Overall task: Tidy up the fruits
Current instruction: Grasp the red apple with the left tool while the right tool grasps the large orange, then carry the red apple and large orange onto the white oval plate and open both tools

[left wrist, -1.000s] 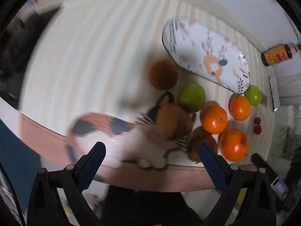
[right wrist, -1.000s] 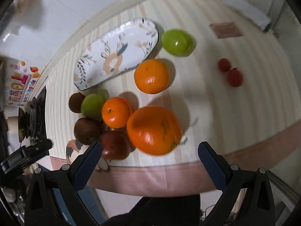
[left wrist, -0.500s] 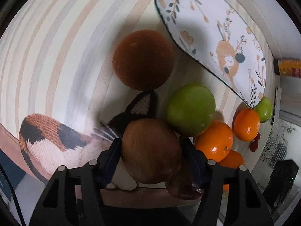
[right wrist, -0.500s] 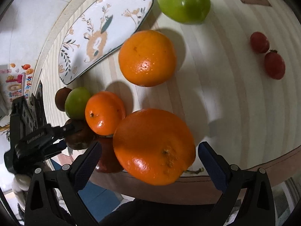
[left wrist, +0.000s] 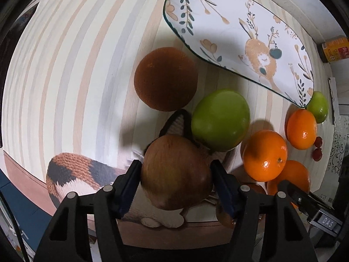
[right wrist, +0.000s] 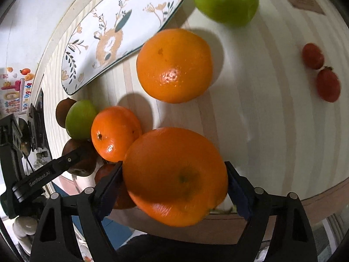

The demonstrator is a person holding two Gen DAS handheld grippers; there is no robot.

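Note:
My left gripper is shut on a brown-red apple at the near table edge. A brown round fruit and a green apple lie just beyond it. My right gripper is shut on a large orange. A small orange touches it on the left; another orange lies beyond. The oval flower-patterned plate is bare; it also shows in the right wrist view. The left gripper's arm shows over the apple in the right wrist view.
A knitted cat figure lies under the apple at the table edge. Two small red fruits and a second green apple lie at the right. A bottle stands by the wall. A dark red fruit sits behind the right gripper's left finger.
Both grippers moved forward and down onto the fruit. The left one closed on the brown-red apple; the right one closed on the large orange.

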